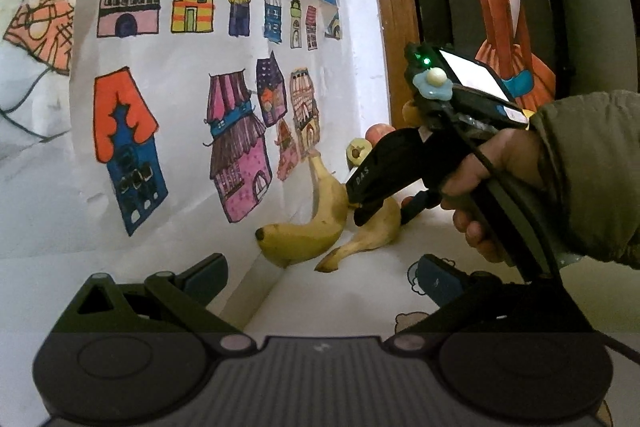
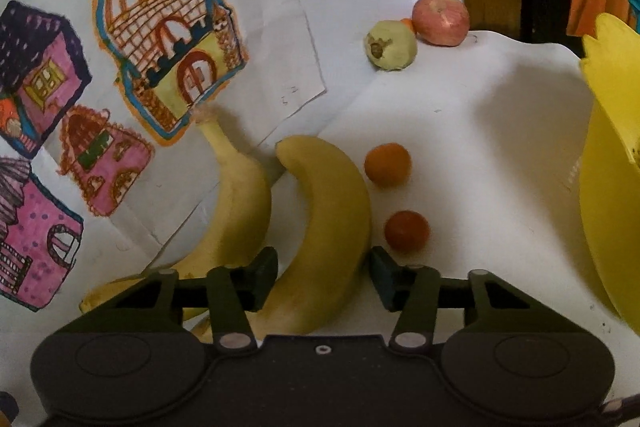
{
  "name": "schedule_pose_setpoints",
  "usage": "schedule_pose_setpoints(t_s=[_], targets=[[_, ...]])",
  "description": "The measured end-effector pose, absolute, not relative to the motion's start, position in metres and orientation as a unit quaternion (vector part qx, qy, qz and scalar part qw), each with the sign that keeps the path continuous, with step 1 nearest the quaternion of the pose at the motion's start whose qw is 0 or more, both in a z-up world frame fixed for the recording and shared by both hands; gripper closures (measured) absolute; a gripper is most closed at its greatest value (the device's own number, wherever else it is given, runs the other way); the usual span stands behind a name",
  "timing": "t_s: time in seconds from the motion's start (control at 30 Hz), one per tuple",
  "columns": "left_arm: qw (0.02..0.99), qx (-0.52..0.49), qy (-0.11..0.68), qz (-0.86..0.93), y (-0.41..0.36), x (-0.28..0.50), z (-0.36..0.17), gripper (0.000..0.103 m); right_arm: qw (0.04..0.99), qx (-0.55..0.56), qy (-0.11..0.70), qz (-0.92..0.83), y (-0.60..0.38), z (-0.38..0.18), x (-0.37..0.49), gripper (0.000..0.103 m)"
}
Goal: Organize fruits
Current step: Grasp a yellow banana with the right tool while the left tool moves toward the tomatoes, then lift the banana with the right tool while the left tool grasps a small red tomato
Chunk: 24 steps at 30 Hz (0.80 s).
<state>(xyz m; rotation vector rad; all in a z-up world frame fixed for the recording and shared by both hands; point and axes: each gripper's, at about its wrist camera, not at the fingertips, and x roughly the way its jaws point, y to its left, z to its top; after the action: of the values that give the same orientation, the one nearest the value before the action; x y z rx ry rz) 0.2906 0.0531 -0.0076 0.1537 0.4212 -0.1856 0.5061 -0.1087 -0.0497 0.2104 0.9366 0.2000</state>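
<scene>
Two yellow bananas lie on the white table by the wall. My right gripper (image 2: 323,275) straddles the right banana (image 2: 332,211), its pads against both sides, and the banana rests on the table. The other banana (image 2: 240,195) lies just to the left, its stem leaning on the wall. In the left wrist view the right gripper (image 1: 386,211), held by a hand (image 1: 492,171), sits over the right banana (image 1: 372,231), next to the left banana (image 1: 304,235). My left gripper (image 1: 320,277) hangs open and empty in front of them.
Two small oranges (image 2: 387,164) (image 2: 407,231) lie right of the held banana. A green guava (image 2: 390,45) and a red apple (image 2: 440,19) sit at the back corner. A yellow bowl (image 2: 608,187) stands at the right edge. Paper drawings of houses (image 1: 180,87) cover the wall on the left.
</scene>
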Motion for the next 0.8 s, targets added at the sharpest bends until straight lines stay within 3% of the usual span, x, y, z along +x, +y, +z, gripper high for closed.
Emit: schedule_pose_setpoints(t_s=[0.33, 0.8], targets=[[0.970, 0.081, 0.209, -0.091, 0.053, 0.296, -0.006, 0.000, 0.870, 0.084, 0.469, 0.128, -0.125, -0.048, 0.493, 0.056], [0.957, 0.138, 0.211, -0.145, 0.015, 0.343, -0.014, 0.000, 0.853, -0.009, 0.489, 0.183, -0.183, -0.031, 0.398, 0.059]])
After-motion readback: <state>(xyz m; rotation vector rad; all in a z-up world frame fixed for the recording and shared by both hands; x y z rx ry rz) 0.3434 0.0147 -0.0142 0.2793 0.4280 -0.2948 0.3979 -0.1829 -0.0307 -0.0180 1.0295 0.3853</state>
